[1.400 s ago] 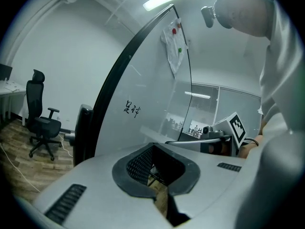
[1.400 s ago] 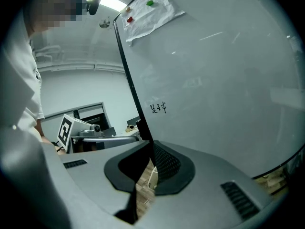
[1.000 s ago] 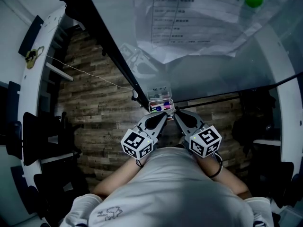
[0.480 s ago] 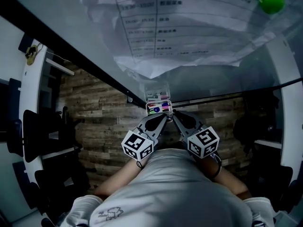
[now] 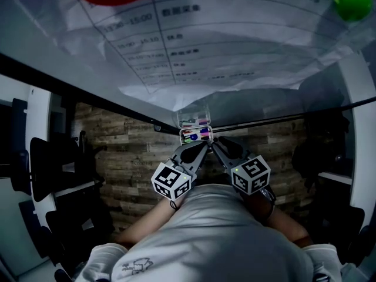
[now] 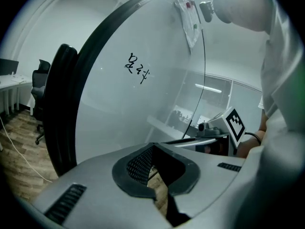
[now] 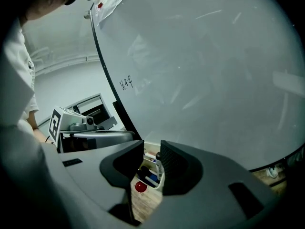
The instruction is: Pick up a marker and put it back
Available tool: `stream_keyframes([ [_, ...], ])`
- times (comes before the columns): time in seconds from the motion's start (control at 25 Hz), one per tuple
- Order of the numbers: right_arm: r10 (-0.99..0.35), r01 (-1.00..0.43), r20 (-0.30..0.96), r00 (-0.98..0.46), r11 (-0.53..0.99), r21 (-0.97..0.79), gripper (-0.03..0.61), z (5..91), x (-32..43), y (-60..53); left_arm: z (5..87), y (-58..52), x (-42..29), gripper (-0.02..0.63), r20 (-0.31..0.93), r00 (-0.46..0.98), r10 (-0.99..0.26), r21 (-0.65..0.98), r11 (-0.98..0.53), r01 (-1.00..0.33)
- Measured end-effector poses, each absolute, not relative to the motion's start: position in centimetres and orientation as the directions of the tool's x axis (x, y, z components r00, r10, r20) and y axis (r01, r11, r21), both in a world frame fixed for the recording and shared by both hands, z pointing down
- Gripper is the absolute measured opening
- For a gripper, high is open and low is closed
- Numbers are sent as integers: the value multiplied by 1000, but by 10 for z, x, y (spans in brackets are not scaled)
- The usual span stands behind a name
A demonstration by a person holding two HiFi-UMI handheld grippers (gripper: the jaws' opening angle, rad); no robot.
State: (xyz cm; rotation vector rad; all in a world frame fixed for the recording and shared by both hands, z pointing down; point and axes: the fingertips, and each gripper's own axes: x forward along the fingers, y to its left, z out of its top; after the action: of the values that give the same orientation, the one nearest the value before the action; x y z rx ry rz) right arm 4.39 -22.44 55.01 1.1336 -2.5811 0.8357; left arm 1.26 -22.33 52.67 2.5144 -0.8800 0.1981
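Before the whiteboard (image 7: 214, 70) over wood-plank floor (image 5: 129, 151), left hand-held gripper (image 6: 152, 147) closed, right hand-held gripper (image 7: 151, 151) parted by marker tray (image 5: 181, 136).

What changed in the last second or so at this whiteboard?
The right gripper opened its jaws, which were shut, and now looks into the marker box. The head camera came nearer the whiteboard: the pinned sheet looms larger in the head view. Unchanged: the left gripper stays shut and empty; nothing has been picked up.
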Motion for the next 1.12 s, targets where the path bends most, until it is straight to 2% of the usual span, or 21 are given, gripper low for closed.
stream_keyframes([
  [1.12, -550, -723, 470, -690, 512, -463, 110, 583, 36, -232, 538, -226, 2, 6, 320, 756, -571, 387, -650, -654],
])
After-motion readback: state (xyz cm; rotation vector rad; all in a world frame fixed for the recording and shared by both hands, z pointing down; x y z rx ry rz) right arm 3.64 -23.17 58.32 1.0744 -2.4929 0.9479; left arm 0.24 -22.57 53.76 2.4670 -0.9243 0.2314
